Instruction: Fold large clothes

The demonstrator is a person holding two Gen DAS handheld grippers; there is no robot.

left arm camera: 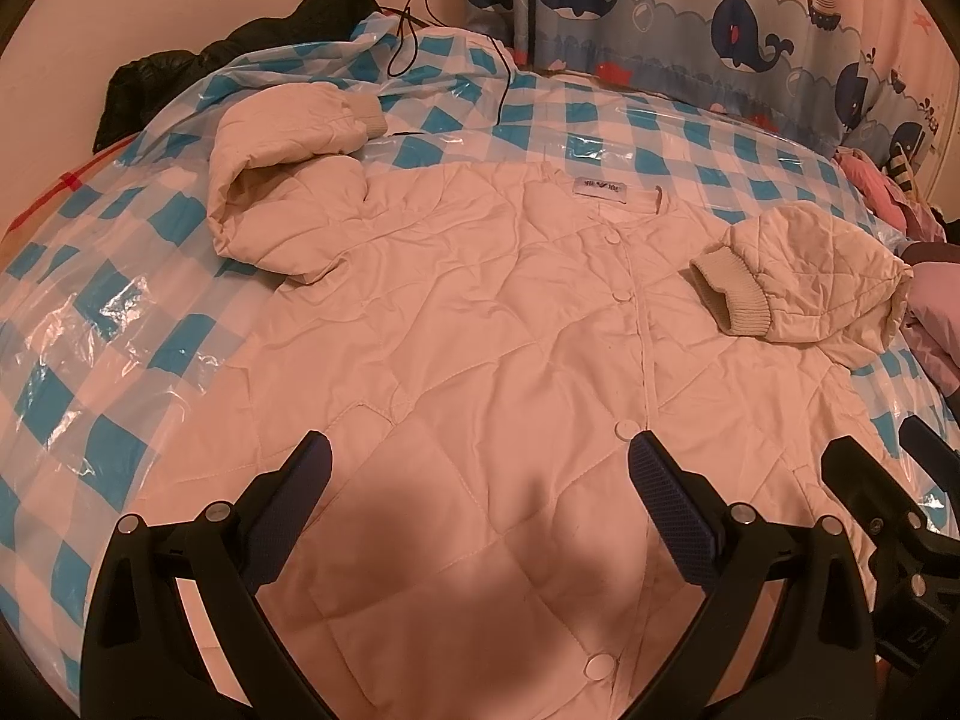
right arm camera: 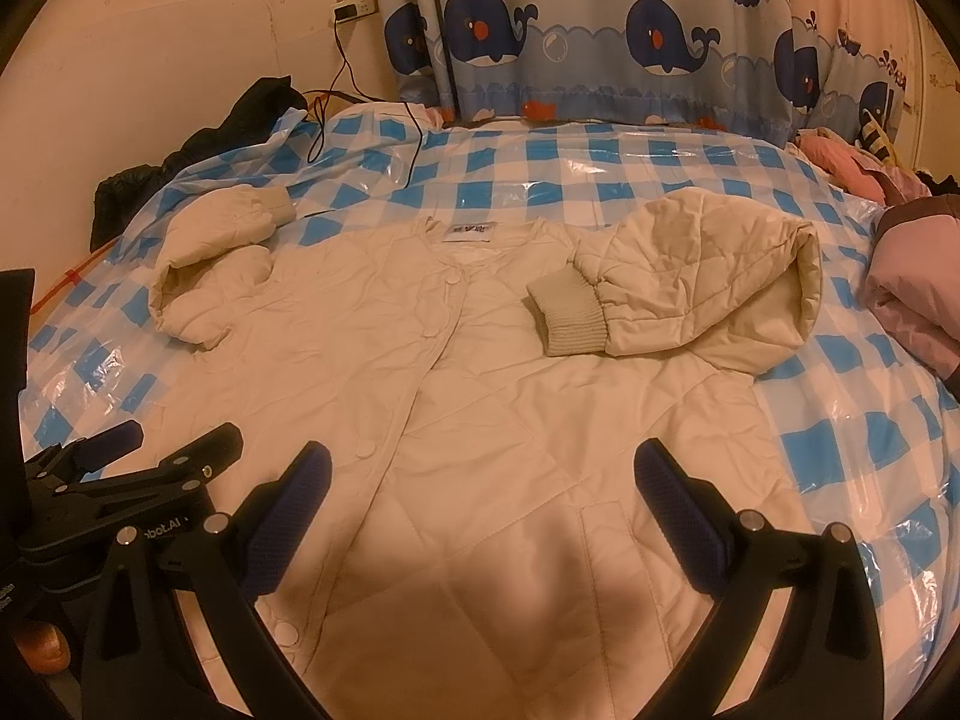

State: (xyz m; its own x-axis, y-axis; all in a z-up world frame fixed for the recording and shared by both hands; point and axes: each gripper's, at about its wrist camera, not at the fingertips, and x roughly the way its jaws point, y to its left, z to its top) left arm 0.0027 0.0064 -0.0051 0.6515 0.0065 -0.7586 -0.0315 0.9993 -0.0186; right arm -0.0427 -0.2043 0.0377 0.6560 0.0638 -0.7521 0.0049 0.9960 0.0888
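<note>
A cream quilted jacket [left arm camera: 480, 324] [right arm camera: 480, 360] lies flat and buttoned on the bed, collar away from me. Its left sleeve [left arm camera: 282, 168] [right arm camera: 210, 252] is bunched up beside the shoulder. Its right sleeve [left arm camera: 804, 282] [right arm camera: 690, 294] is folded inward, the ribbed cuff [right arm camera: 570, 315] resting on the chest. My left gripper [left arm camera: 480, 450] hovers open above the lower left front panel. My right gripper [right arm camera: 483, 462] hovers open above the lower right panel, nothing between its fingers. Each gripper shows at the edge of the other's view.
A blue-and-white checked plastic sheet [left arm camera: 90, 360] [right arm camera: 840, 420] covers the bed. Black clothing [left arm camera: 240, 42] and black cables [right arm camera: 336, 90] lie at the far left. Pink clothes [right arm camera: 912, 294] are piled at the right. A whale-print curtain [right arm camera: 600, 42] hangs behind.
</note>
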